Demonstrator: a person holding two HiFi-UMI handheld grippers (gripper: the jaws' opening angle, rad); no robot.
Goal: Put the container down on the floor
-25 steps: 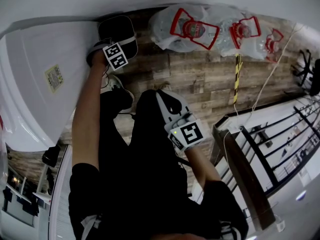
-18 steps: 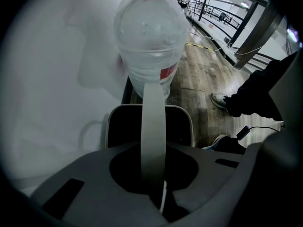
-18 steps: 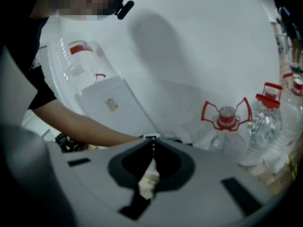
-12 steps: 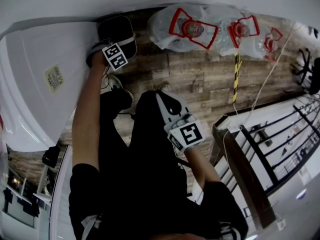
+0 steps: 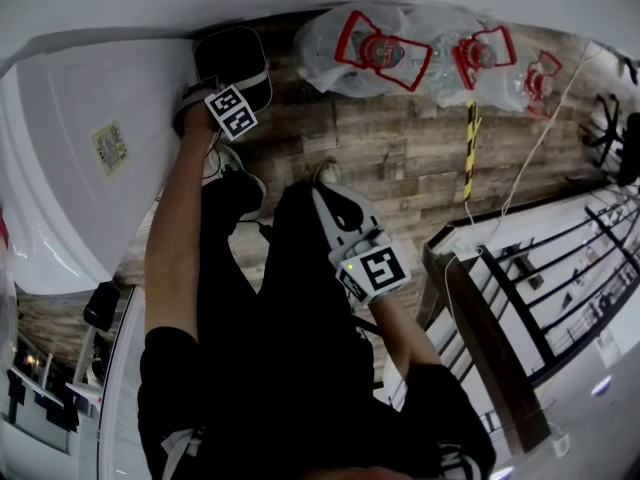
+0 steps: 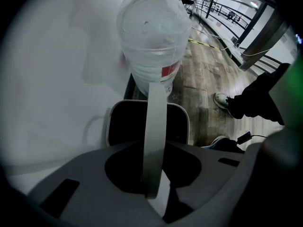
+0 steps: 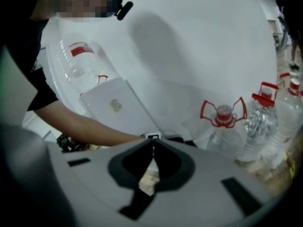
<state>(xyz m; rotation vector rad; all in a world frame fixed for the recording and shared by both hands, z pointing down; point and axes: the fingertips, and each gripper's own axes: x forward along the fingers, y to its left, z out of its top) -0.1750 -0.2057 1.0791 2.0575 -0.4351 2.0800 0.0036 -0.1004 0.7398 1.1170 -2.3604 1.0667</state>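
Note:
The container (image 5: 232,56) is a black bin with a pale rim (image 6: 184,122). It sits low by the white wall, over the wood floor (image 5: 400,158). Its white handle (image 6: 155,126) rises straight up into my left gripper (image 6: 154,178), which is shut on it. In the head view the left gripper (image 5: 226,86) sits just above the bin. I cannot tell whether the bin's base touches the floor. My right gripper (image 5: 340,213) is held over the person's dark legs, shut with nothing in it; the right gripper view shows its tips (image 7: 152,145) meeting.
Large clear water bottles (image 5: 380,53) with red handles stand along the wall; one (image 6: 151,46) is right behind the bin. A big white appliance (image 5: 70,168) fills the left. The person's shoes (image 5: 235,168) are beside the bin. A black railing (image 5: 540,268) and a cable (image 5: 530,168) lie to the right.
Nothing has visibly moved apart from a slight shift of the head view; both grippers and the bin keep their places.

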